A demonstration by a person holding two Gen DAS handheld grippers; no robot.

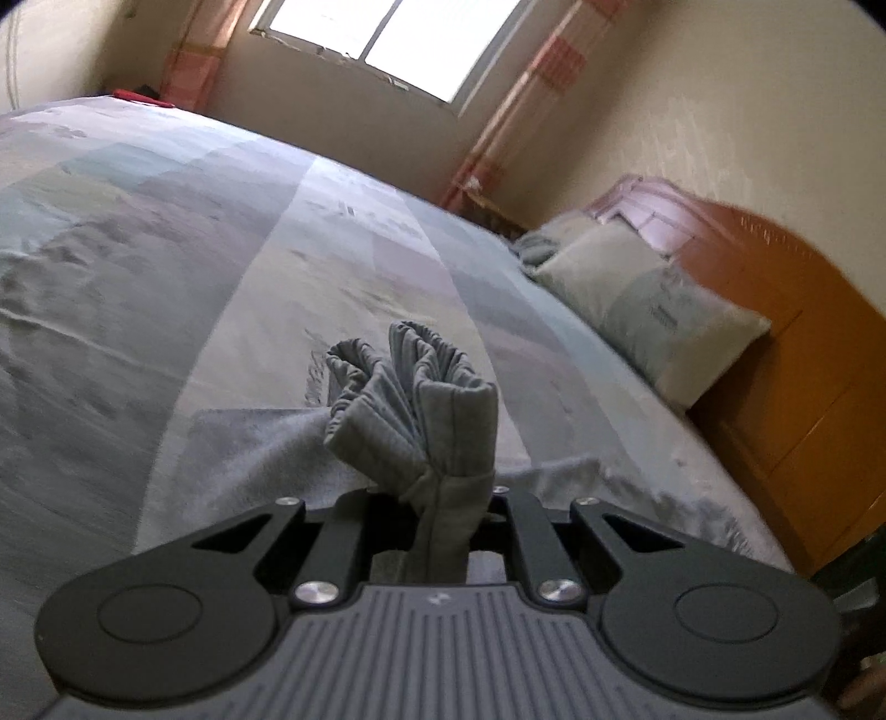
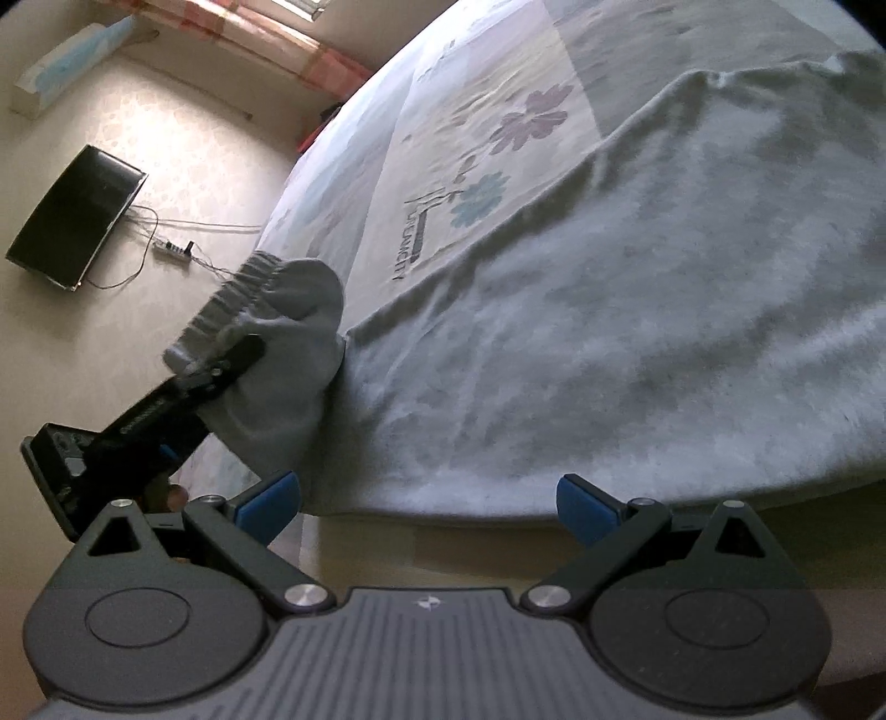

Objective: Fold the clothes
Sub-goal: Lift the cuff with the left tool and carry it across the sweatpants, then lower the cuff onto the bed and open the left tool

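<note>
Folding barely begun, by the look of it: grey garment [image 2: 637, 310] lies spread across the bed [image 2: 498, 66], mostly flat with shallow wrinkles, one bunched end lifted clear of the bedspread. Left gripper [image 1: 443, 498]: pressed together, pinching that gathered end, a wad of pleated grey fabric with a ribbed, elastic-looking band standing up just beyond the fingers. Right gripper [image 2: 429, 504]: spread wide, blue pads [image 2: 581, 498] bare, nothing between them, poised just short of the garment's near hem at the bed edge. Done so far, as a judgement: one end collected; no crease laid, no layer doubled over. Left to do: carry the held end over the body of the cloth, align edges, flatten, likely repeat. Left wrist view shows, beyond the garment, the far half of the bed, a pillow [image 1: 653, 310] against an orange-brown headboard [image 1: 803, 332], a window [image 1: 387, 39] with pink checked curtains. Right wrist view alone shows the garment's full spread, the floral print beside it, the left gripper [image 2: 243, 354] from outside with fabric draped over it, and past the bed's far side, a dark screen [image 2: 77, 216] with trailing cables.
</note>
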